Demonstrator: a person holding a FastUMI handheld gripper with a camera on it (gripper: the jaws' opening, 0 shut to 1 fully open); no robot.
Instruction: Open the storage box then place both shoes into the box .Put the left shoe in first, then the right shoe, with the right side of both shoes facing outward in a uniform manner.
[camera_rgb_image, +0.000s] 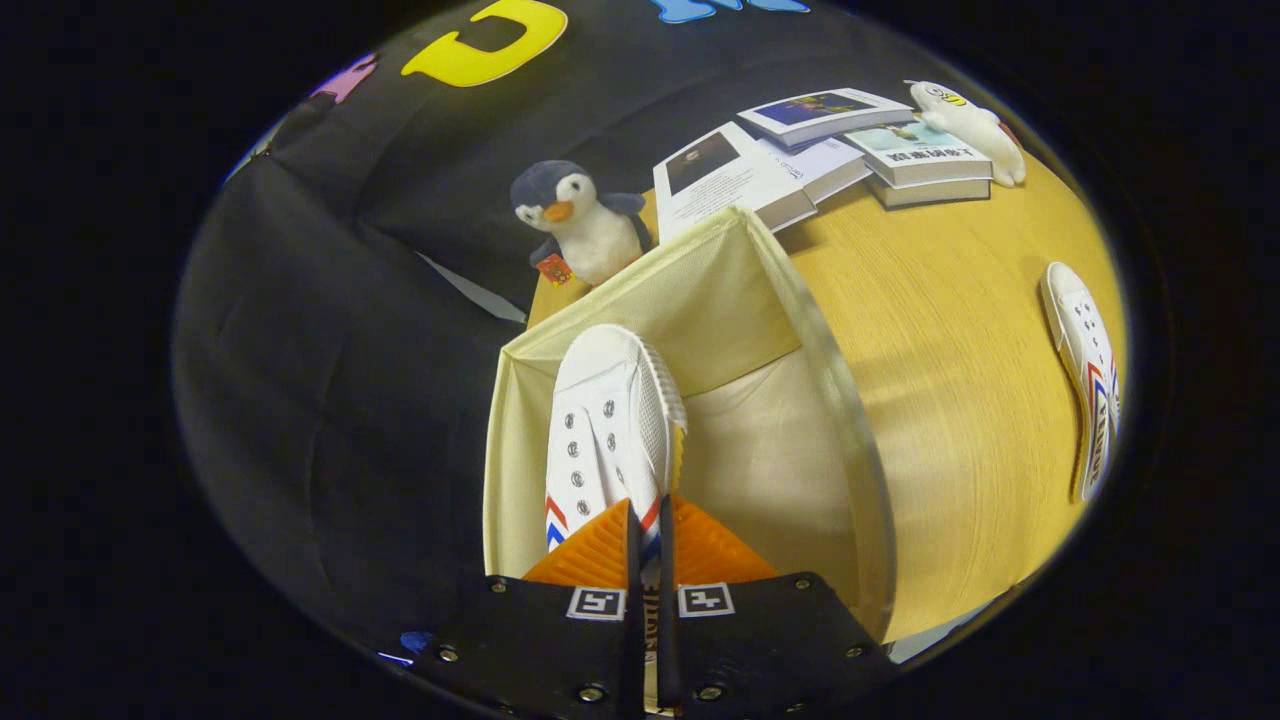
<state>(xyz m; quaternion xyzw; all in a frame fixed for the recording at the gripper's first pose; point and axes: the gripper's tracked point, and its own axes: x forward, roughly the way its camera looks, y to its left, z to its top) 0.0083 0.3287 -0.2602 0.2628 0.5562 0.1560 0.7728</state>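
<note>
The cream storage box (720, 290) stands open on the wooden table, its inside showing. A white sneaker (610, 430) with red and blue stripes hangs inside the box, toe pointing away from me, close to the box's left wall. My gripper (648, 545) is shut on the sneaker's heel end, both fingers pressed against its sides. The second white sneaker (1085, 370) lies on its side on the table well to the right of the box.
A plush penguin (580, 220) sits just behind the box. Several books (830, 150) are stacked at the table's far end, with a white plush toy (970, 125) beside them. Bare wood (950, 330) lies between the box and the second shoe.
</note>
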